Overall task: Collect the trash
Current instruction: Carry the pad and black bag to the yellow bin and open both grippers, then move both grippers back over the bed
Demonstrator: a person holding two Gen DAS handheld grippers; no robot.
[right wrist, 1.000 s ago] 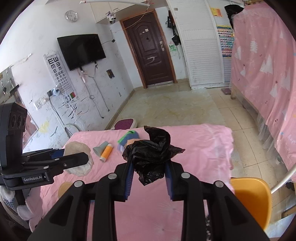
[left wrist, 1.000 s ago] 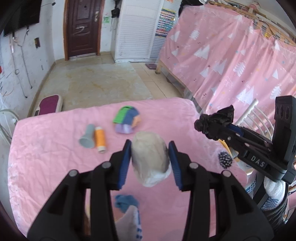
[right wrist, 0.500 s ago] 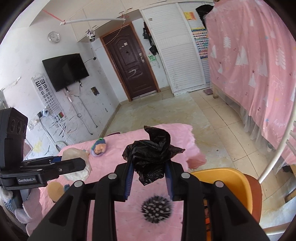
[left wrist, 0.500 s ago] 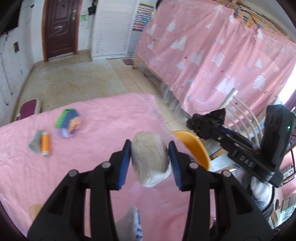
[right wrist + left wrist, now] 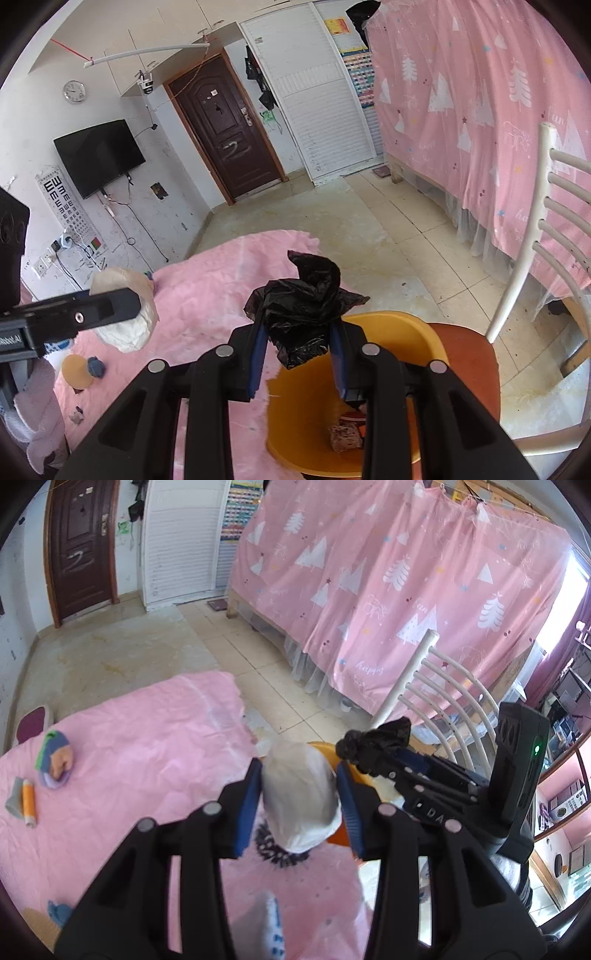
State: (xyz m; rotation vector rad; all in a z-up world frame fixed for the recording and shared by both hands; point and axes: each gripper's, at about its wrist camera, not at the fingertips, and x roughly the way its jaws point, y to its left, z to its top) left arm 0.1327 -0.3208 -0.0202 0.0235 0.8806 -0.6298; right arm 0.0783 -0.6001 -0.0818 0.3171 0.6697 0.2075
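- Trash is held in both grippers: a crumpled white paper wad [image 5: 299, 794] is clamped between the blue pads of the left gripper [image 5: 300, 802], and a crumpled black plastic bag [image 5: 303, 310] is pinched between the blue pads of the right gripper [image 5: 298, 357].
- Just below and beyond the right gripper, a round orange plastic bin [image 5: 391, 373] is seen on a reddish-brown chair seat [image 5: 469, 365]; small scraps of wrapper [image 5: 345, 435] lie at its bottom.
- The black bag is held over the bin's near-left rim, above the opening.
- In the left wrist view, the white wad is held near the right edge of a pink-clothed table [image 5: 147, 757], with the bin partly hidden behind it.
- A black spiky ball [image 5: 275, 849] lies on the cloth just under the wad.
- Farther left on the cloth lie an orange tube [image 5: 28, 802], a grey piece [image 5: 14, 802] beside it, and a green-and-blue bundle [image 5: 55, 753].
- A white slatted chair back [image 5: 532, 236] rises on the right, before a pink tree-patterned curtain [image 5: 388, 572].
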